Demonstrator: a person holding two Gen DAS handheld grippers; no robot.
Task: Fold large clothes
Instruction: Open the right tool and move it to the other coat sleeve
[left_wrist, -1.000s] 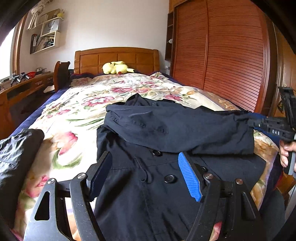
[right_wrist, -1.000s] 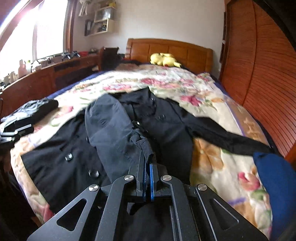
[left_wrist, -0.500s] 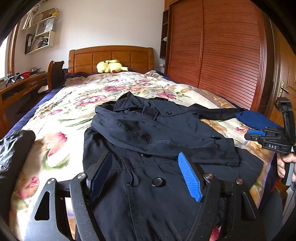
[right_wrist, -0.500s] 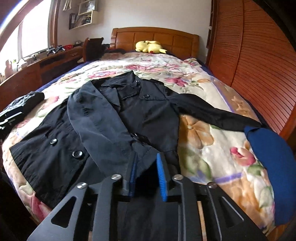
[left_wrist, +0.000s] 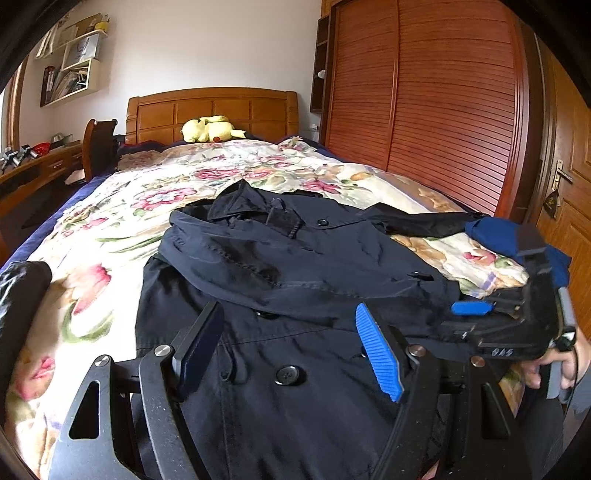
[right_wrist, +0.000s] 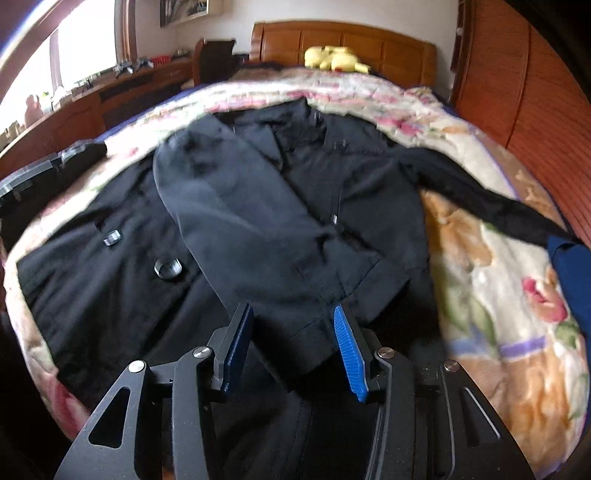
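A black double-breasted coat (left_wrist: 295, 280) lies front-up on the floral bed. One sleeve (right_wrist: 258, 236) is folded diagonally across its chest, its cuff near the right gripper. The other sleeve (right_wrist: 491, 203) stretches out to the right. My left gripper (left_wrist: 291, 343) is open and empty above the coat's lower front, near a button (left_wrist: 289, 374). My right gripper (right_wrist: 295, 343) is open, its blue pads either side of the folded sleeve's cuff without holding it. It also shows at the right of the left wrist view (left_wrist: 476, 308).
The floral bedspread (left_wrist: 155, 206) covers the bed. A blue folded garment (left_wrist: 513, 240) lies at the right edge. A dark garment (left_wrist: 22, 291) lies at the left edge. A yellow plush toy (left_wrist: 207, 129) sits by the headboard. A wooden wardrobe (left_wrist: 443, 110) stands right.
My right gripper opened and let go of the sleeve, which now lies across the coat's chest. The right gripper has drawn back toward the bed's foot. The left gripper stayed open.
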